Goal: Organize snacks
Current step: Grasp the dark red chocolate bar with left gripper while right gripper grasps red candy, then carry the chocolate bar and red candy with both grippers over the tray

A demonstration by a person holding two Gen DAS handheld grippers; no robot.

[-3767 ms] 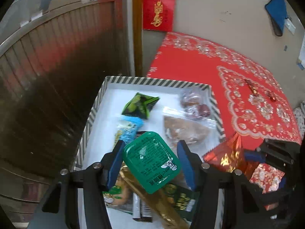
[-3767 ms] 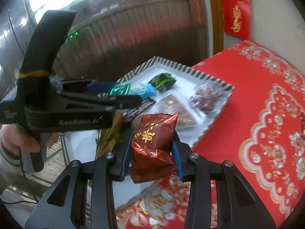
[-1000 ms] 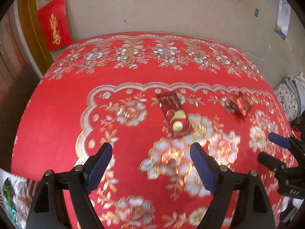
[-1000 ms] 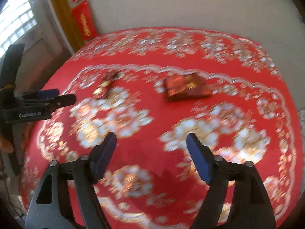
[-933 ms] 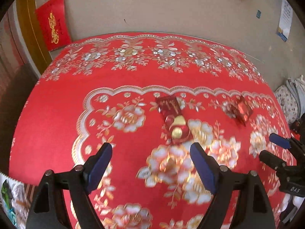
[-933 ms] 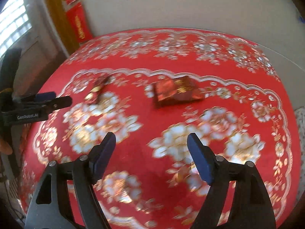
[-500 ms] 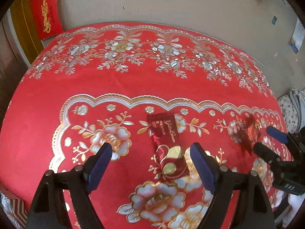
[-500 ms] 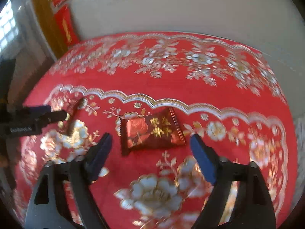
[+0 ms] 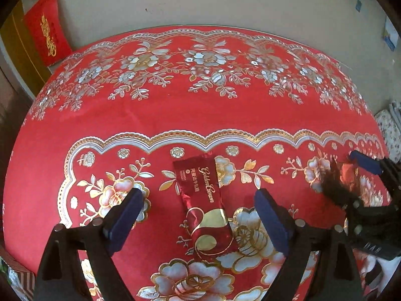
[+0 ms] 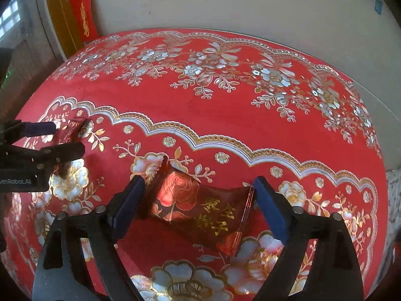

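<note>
Over red packet [image 10: 200, 210], tilted hand-held gripper [image 10: 198, 205]

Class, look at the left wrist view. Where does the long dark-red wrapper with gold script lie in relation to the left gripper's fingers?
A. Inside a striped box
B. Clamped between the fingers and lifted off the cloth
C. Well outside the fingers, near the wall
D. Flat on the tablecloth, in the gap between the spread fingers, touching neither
D: the long dark-red wrapper lies flat on the red tablecloth, with clear cloth between it and each of the left gripper fingers.
</note>
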